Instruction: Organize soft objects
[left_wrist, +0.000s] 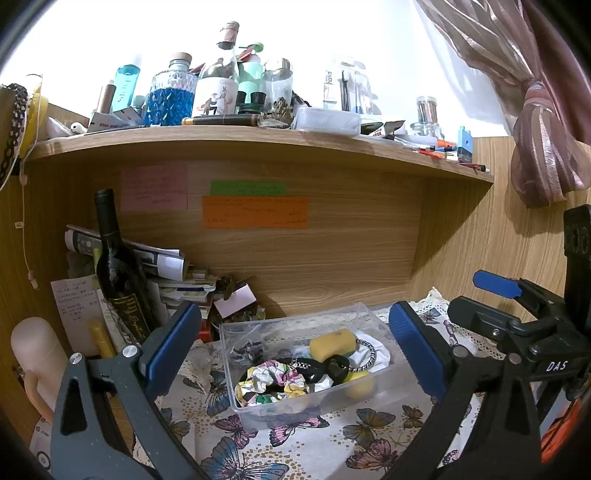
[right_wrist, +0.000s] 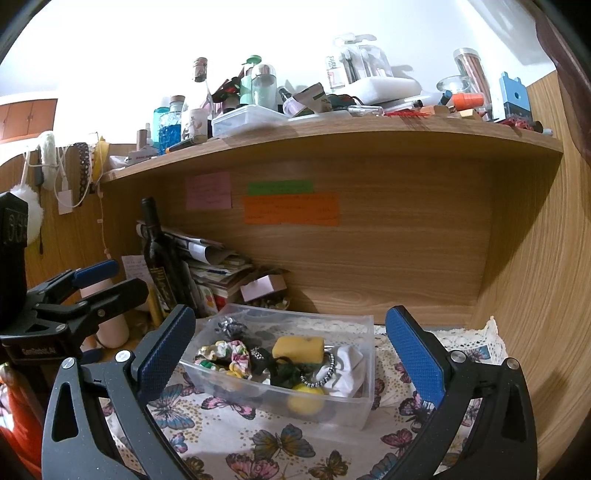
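Note:
A clear plastic box (left_wrist: 255, 413) (right_wrist: 365, 369) stands on the butterfly-print cloth (left_wrist: 332, 443) (right_wrist: 258, 443). It holds a yellow sponge (left_wrist: 332, 343) (right_wrist: 297, 349), a floral scrunchie (left_wrist: 273, 380) (right_wrist: 229, 354), a black scrunchie (left_wrist: 325, 369), a yellow ball (left_wrist: 360, 384) (right_wrist: 306, 400), a white cloth (right_wrist: 347, 365) and a beaded band (right_wrist: 325, 373). My left gripper (left_wrist: 295, 350) is open and empty, just before the box. My right gripper (right_wrist: 291, 354) is open and empty, also just before the box. Each gripper shows at the edge of the other's view.
A dark wine bottle (left_wrist: 118, 266) (right_wrist: 159, 262) and stacked papers (left_wrist: 177, 273) stand at the back left. A beige bottle (left_wrist: 37, 354) is at the far left. A wooden shelf (left_wrist: 258, 144) (right_wrist: 332, 129) crowded with bottles overhangs the nook. A curtain (left_wrist: 535, 110) hangs at right.

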